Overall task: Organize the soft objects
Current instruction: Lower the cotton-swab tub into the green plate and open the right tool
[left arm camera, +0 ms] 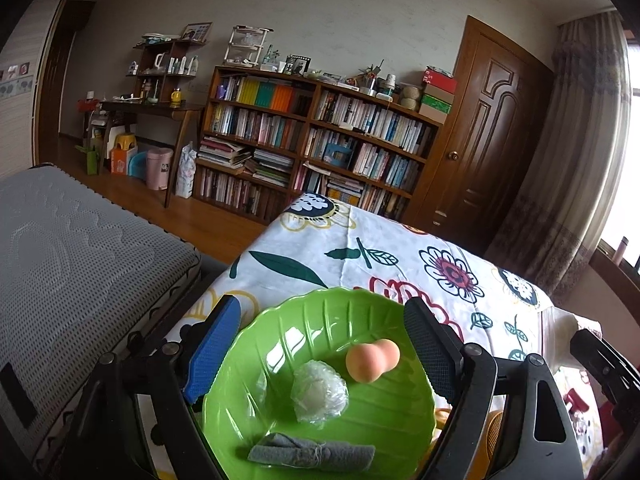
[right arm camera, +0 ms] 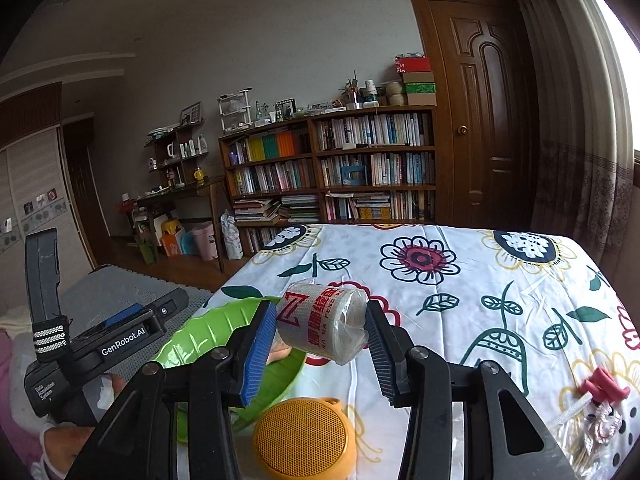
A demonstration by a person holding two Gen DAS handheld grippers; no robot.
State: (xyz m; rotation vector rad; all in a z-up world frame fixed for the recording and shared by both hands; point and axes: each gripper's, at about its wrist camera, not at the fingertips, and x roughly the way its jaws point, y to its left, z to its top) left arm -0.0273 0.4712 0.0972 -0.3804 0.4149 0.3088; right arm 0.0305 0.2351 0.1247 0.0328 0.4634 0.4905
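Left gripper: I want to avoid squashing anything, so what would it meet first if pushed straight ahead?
Probably the green bowl: the left gripper, jaws open, straddles it, with the plastic-wrapped ball and peach-coloured toy between the fingers. Depth is unclear, so the height above them is uncertain.

The plate (left arm camera: 320, 360) is bright lime green with moulded ribs. On it, towards 2 o'clock, lies a peach-orange double-lobed soft object (left arm camera: 372, 360); at the centre, a whitish ball (left arm camera: 319, 397) in clear wrap; at 6 o'clock, a grey cloth roll (left arm camera: 312, 457). The tablecloth (right arm camera: 460, 300) is white with red, navy and yellow flowers and dark green leaves. The roll (right arm camera: 324, 326) is white and translucent with red lettering. At 6 o'clock in the right wrist view sits a mustard-yellow perforated disc (right arm camera: 304, 440). The right gripper (right arm camera: 320, 344) is black, one pad blue.
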